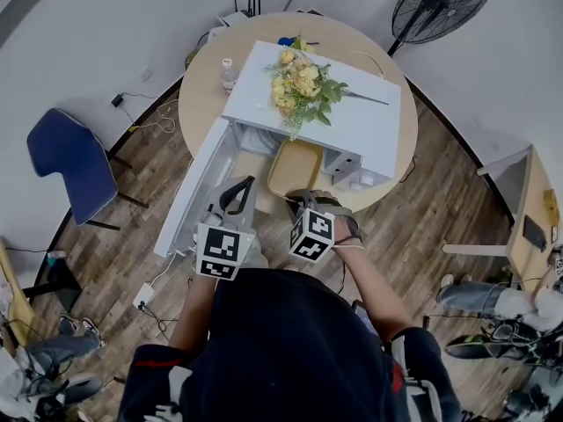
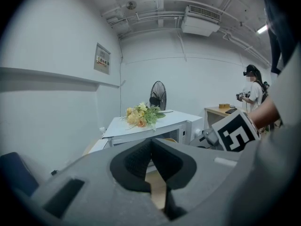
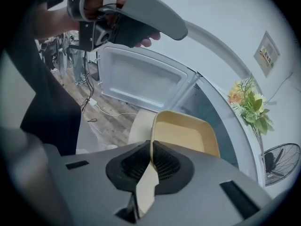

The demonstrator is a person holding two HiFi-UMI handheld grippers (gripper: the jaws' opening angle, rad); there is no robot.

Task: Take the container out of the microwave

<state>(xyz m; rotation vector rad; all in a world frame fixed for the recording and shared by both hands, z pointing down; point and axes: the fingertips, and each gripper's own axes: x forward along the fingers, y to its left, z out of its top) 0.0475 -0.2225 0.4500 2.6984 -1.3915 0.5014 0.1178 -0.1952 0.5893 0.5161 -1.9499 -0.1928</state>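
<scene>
A pale yellow container (image 1: 295,167) hangs just in front of the white microwave (image 1: 352,121), whose door (image 1: 189,192) swings open to the left. My right gripper (image 1: 303,196) is shut on the container's near rim. In the right gripper view the rim (image 3: 151,126) runs between the pads and the tray (image 3: 181,133) tilts away toward the open cavity. My left gripper (image 1: 239,187) hovers beside the door, holding nothing. Its pads (image 2: 141,159) meet at the tip in the left gripper view. The left gripper (image 3: 127,22) also shows at the top of the right gripper view.
A yellow flower bouquet (image 1: 299,86) lies on the microwave's top. The round wooden table (image 1: 202,104) also bears a small bottle (image 1: 228,73). A blue chair (image 1: 66,161) stands left, a fan (image 1: 440,3) behind, a desk (image 1: 532,218) right. Another person (image 2: 254,93) stands far right.
</scene>
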